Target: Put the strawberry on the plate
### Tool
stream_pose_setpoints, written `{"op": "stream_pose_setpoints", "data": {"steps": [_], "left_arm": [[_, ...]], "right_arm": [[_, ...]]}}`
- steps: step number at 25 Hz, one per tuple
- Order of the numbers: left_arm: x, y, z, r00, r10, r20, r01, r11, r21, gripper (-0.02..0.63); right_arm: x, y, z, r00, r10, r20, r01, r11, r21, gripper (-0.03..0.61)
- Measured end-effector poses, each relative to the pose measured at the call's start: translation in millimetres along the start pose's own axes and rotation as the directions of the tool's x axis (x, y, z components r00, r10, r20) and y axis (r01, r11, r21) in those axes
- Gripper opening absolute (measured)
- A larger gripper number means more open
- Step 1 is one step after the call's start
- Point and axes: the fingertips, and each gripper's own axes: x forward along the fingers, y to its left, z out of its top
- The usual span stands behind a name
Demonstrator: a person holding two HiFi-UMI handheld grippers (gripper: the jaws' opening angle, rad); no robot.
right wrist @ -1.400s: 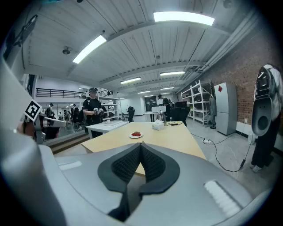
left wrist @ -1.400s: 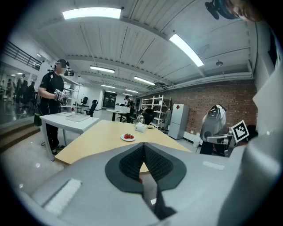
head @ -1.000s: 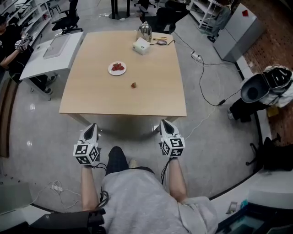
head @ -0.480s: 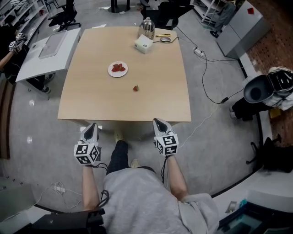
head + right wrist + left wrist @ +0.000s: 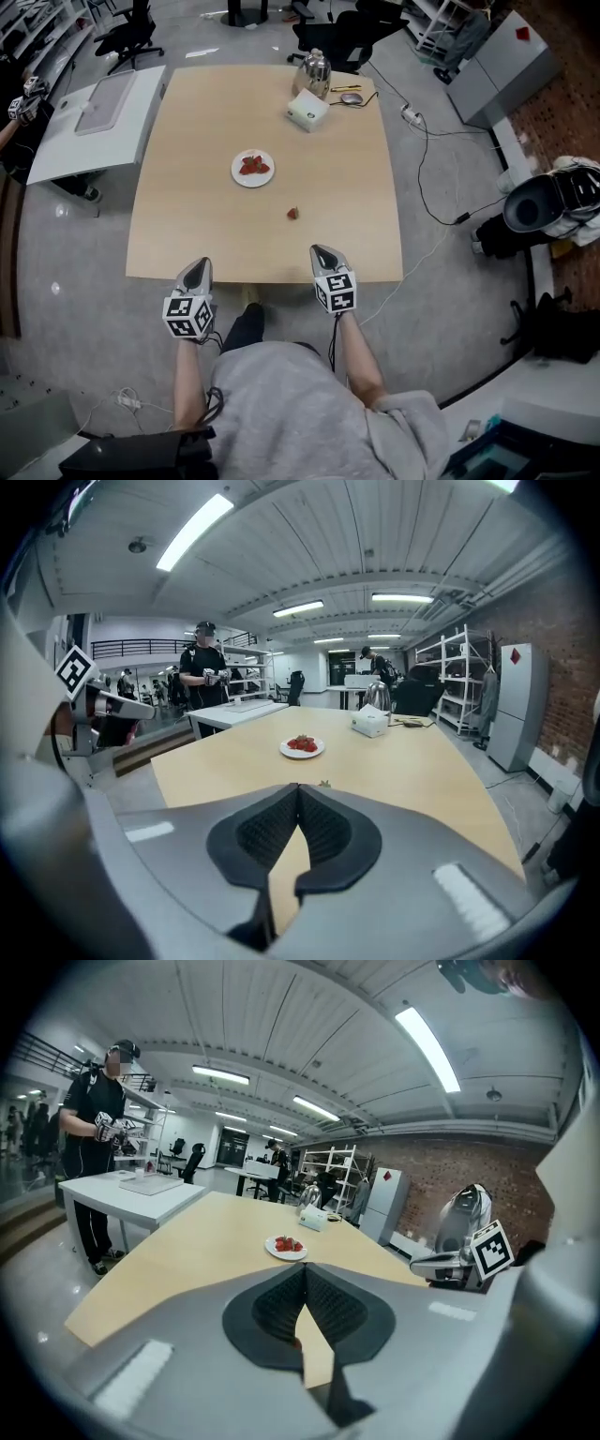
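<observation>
A lone strawberry lies on the wooden table, a little to the right of centre. A white plate with several strawberries on it sits further back and to the left; it also shows as the plate in the right gripper view and the plate in the left gripper view. My right gripper is shut and empty at the table's near edge, short of the lone strawberry. My left gripper is shut and empty too, near the front edge at left.
At the table's far end stand a metal kettle and a white box, with a cable trailing off to the right. A white desk stands to the left with a person beside it. Chairs stand beyond the table.
The view has advanced toward the table. Both grippers have gone from below the table's front edge up to it, the right one nearer the lone strawberry. Both stay shut.
</observation>
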Motion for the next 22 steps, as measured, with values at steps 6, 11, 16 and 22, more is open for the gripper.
{"op": "stream_pose_setpoints", "data": {"steps": [6, 11, 16, 22], "left_arm": [[36.6, 25.2, -2.4, 0.998, -0.019, -0.058, 0.019, 1.000, -0.005, 0.020], [56.0, 45.8, -4.4, 0.995, -0.034, -0.098, 0.032, 0.999, -0.020, 0.020], [67.9, 63.2, -4.6, 0.990, -0.044, -0.132, 0.041, 0.999, -0.025, 0.020], [77.3, 83.0, 1.6, 0.989, -0.044, -0.145, 0.041, 0.999, -0.023, 0.020]], "right_arm": [[63.2, -15.4, -1.0, 0.998, -0.020, -0.067, 0.020, 1.000, -0.007, 0.049], [118.3, -30.2, -8.4, 0.990, -0.040, -0.137, 0.042, 0.999, 0.014, 0.134], [165.2, -36.7, -29.5, 0.969, -0.056, -0.242, 0.063, 0.998, 0.018, 0.211], [188.7, -41.4, -41.0, 0.951, -0.090, -0.297, 0.105, 0.994, 0.035, 0.220]]}}
